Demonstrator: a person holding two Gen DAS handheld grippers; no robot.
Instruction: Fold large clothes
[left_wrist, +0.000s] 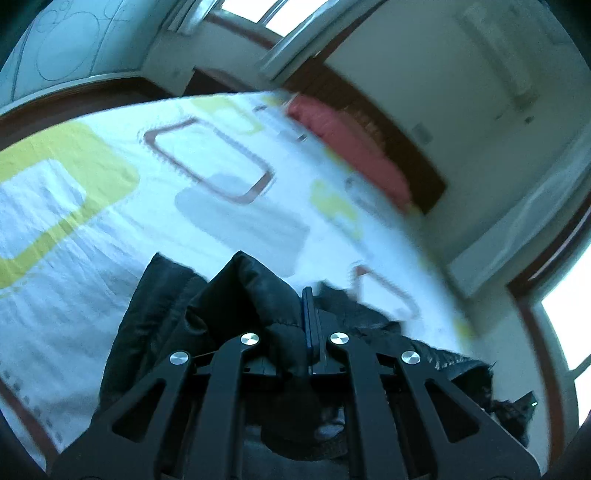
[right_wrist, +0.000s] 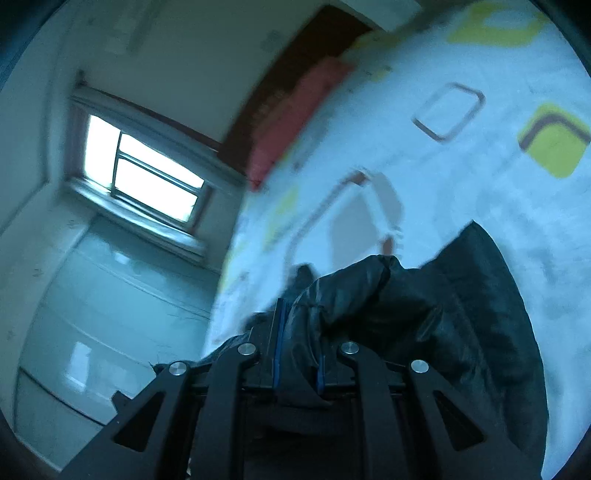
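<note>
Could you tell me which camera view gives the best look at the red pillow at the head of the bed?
The left wrist view: the red pillow stretches long along the dark headboard beyond the patterned sheet, only slightly blurred. The right wrist view shows the same pillow smaller and more smeared by motion blur.
</note>
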